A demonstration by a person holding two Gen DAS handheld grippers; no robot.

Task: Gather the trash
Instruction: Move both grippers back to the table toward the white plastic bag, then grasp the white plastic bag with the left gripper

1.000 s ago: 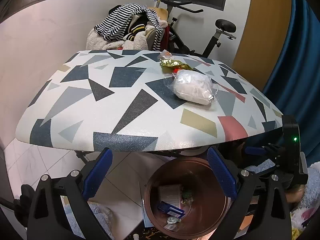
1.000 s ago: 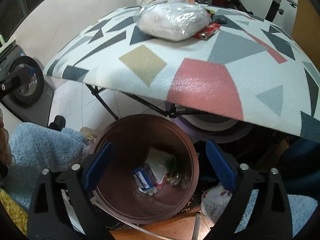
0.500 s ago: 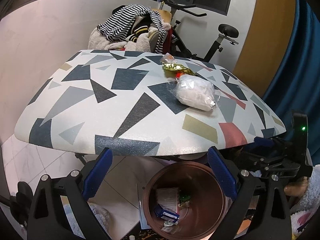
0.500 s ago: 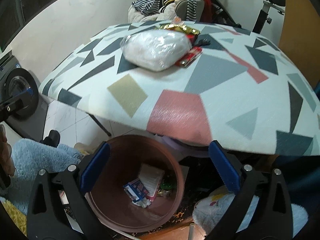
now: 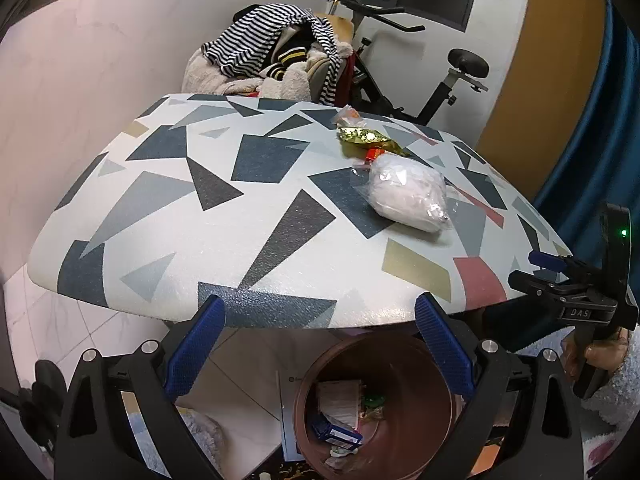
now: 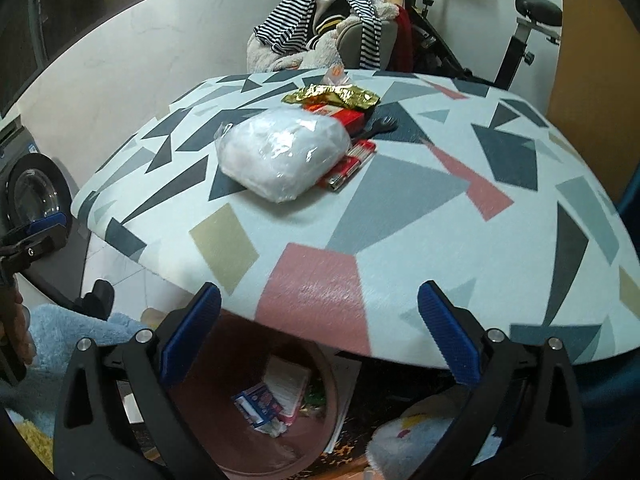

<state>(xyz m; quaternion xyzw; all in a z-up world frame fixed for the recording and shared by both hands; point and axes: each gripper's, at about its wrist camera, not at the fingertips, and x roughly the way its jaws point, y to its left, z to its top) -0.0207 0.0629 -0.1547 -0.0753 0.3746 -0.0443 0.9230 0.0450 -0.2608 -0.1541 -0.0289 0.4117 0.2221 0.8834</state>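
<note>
On the patterned table [image 5: 168,216] [image 6: 460,240] lie a clear bag of white stuff [image 5: 408,192] [image 6: 284,152], a gold wrapper [image 5: 368,142] [image 6: 332,96], a red pack [image 6: 352,160] and a small clear wrapper [image 5: 348,116]. A brown bin [image 5: 376,408] [image 6: 272,408] with trash in it stands on the floor under the near table edge. My left gripper [image 5: 320,348] hangs open and empty above the bin. My right gripper [image 6: 316,344] is open and empty too, at the table's edge. The right gripper [image 5: 572,288] also shows in the left wrist view at the right.
Beyond the table stands a chair piled with striped clothes [image 5: 272,56] and an exercise bike [image 5: 440,72]. A black wrench [image 6: 376,128] lies by the red pack. A washing machine [image 6: 28,196] is at the left, fluffy rugs [image 6: 64,340] on the floor, a blue curtain [image 5: 592,120] at the right.
Both grippers have risen and tilted up from the bin toward the tabletop. The bin has slid lower in both views, and more of the table now shows.
</note>
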